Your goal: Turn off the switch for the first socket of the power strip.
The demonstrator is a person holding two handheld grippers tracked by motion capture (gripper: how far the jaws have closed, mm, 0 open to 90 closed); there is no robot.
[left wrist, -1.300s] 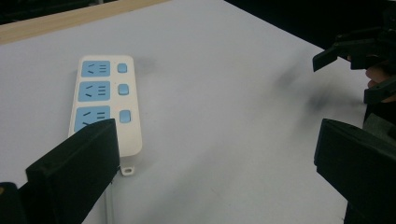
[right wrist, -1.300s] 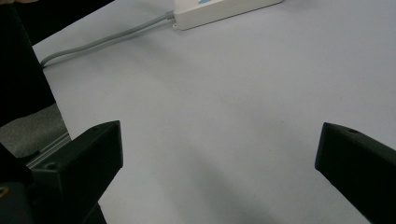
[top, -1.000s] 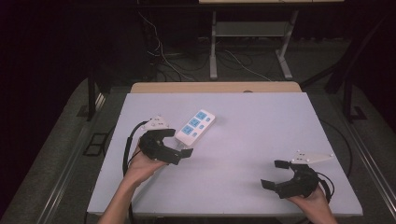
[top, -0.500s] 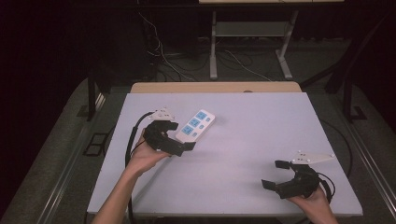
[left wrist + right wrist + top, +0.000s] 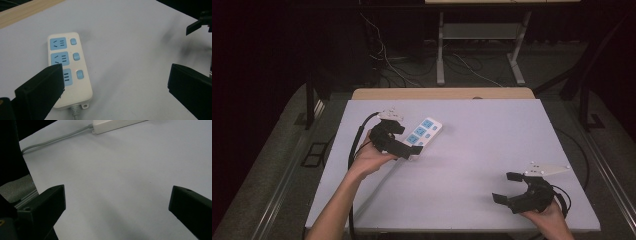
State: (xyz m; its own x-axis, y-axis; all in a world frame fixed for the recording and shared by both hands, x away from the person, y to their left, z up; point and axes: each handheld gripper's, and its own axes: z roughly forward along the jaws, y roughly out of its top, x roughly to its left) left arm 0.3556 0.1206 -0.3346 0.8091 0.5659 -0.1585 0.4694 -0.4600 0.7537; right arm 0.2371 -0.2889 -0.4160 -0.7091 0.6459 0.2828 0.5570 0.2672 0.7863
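Power strip [image 5: 423, 137] in white plastic, with three blue sockets and a blue switch beside each, is seen lying flat on the pale table [image 5: 472, 150], left of the middle and towards the far side, set at a slant. Its grey cord [image 5: 56, 138] leaves the near end and is seen in the right gripper view trailing off towards the table's left edge. The left gripper [image 5: 403, 145] is held just over the near end of the strip with its jaws spread wide; in the left gripper view one jaw covers part of the nearest socket, while the other jaw stands well clear over bare table, so nothing is gripped. The right gripper [image 5: 511, 187] is held low at the near right of the table, well apart from the strip, its jaws likewise parted and empty. The strip is judged to be a stiff, fairly light body with smooth, somewhat slippery sides, unlikely to be harmed by a firm squeeze. A hold is best taken across the two long sides, near the middle, so that the switches are not pressed. Some drag from the cord is to be expected, and the near end may swing if the grip is placed too far up.
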